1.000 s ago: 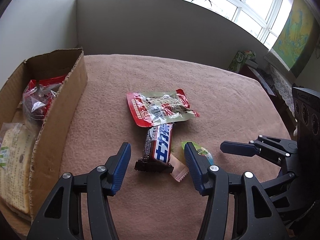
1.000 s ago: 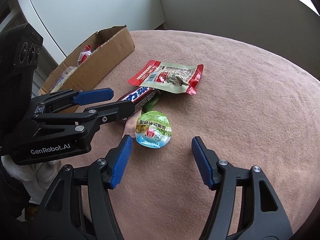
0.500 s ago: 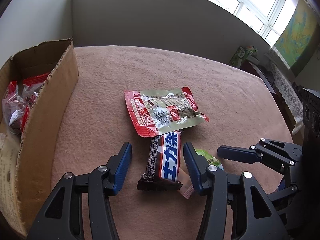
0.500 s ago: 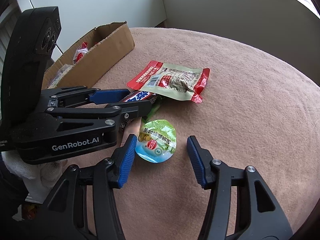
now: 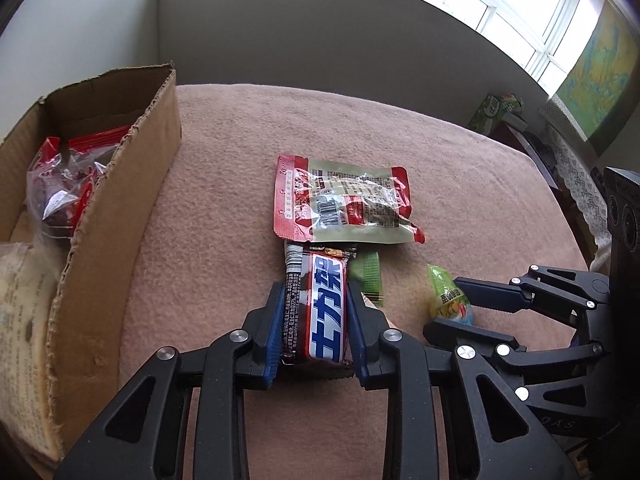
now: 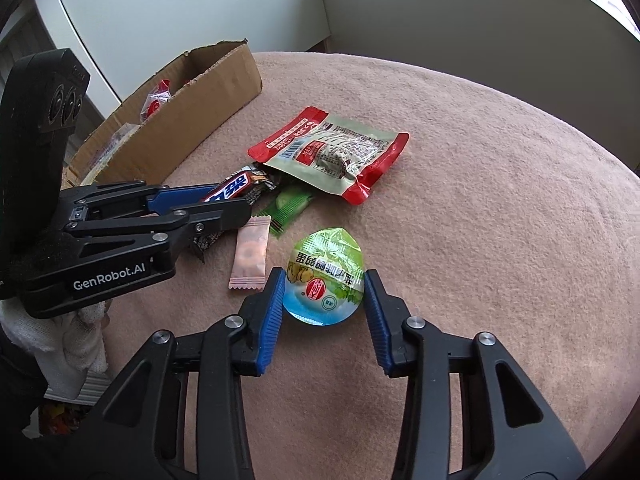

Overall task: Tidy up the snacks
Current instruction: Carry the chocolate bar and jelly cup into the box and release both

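Note:
My left gripper (image 5: 316, 300) is shut on a chocolate bar (image 5: 320, 308) with a blue and white label, still lying on the pink cloth. My right gripper (image 6: 324, 284) is shut on a round jelly cup (image 6: 326, 276) with a green and blue lid; both pads touch its sides. The cup also shows in the left wrist view (image 5: 448, 300). A red and beige snack pouch (image 5: 344, 200) lies just beyond the bar. A green candy (image 6: 290, 208) and a pink candy (image 6: 250, 260) lie between the two grippers.
An open cardboard box (image 5: 120, 216) stands at the left with red-wrapped snacks (image 5: 60, 188) and a bread pack inside. The pink cloth covers the table (image 6: 500, 220). A wall and a window lie beyond the far edge.
My left gripper moved forward and closed on the chocolate bar. My right gripper moved forward and closed around the jelly cup.

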Action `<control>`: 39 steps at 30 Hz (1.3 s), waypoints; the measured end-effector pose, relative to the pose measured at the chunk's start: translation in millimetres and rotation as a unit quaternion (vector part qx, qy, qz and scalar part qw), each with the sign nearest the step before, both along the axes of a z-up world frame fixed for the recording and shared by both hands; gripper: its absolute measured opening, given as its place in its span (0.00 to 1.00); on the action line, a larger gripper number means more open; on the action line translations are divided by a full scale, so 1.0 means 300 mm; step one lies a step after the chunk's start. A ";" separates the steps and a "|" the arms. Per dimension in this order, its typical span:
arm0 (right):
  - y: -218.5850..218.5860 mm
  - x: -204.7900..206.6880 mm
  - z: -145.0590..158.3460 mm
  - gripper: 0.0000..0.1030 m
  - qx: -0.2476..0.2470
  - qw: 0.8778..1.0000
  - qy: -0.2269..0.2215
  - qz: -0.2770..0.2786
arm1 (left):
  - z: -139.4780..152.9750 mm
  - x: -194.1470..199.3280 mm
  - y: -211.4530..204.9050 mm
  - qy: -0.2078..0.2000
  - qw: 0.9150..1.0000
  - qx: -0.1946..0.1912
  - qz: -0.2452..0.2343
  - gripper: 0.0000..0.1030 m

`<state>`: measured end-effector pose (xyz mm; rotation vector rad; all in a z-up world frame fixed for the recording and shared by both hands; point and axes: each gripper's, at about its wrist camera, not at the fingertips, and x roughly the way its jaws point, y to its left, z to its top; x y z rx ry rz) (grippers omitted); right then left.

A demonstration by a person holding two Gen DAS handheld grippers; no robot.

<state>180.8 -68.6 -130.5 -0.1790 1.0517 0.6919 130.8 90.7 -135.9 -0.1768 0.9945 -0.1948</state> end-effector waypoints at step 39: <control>0.607 0.040 0.397 0.39 0.048 0.991 -0.085 0.089 | 0.234 -0.180 0.439 -0.096 0.985 0.076 0.120 0.26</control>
